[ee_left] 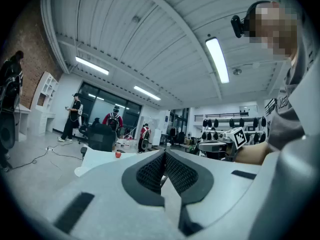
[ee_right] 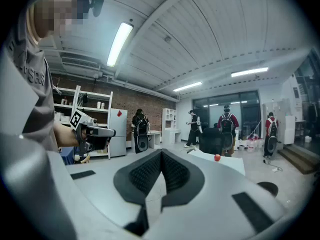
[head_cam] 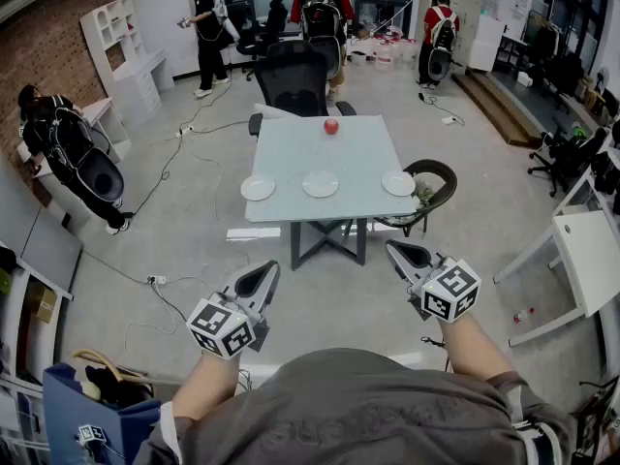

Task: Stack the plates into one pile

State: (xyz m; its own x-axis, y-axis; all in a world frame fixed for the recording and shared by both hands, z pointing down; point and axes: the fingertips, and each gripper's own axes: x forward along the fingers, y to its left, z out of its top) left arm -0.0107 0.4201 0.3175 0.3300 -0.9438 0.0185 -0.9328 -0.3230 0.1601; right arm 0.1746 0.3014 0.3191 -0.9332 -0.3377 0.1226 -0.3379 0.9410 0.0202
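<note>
Grey floor surrounds a pale table. Head view: left plate, middle plate and right plate lie apart along the near edge, unstacked. The left gripper and right gripper are held short of the table.

Left gripper view: jaws fully closed, empty.

Right gripper view: jaws fully closed, empty.

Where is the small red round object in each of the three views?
Head view: the red round object lies upper centre, near the far edge of the table.
Left gripper view: it is left of centre, at mid height.
Right gripper view: it is right of centre.
Shared landmark: the black office chair just behind it.
</note>
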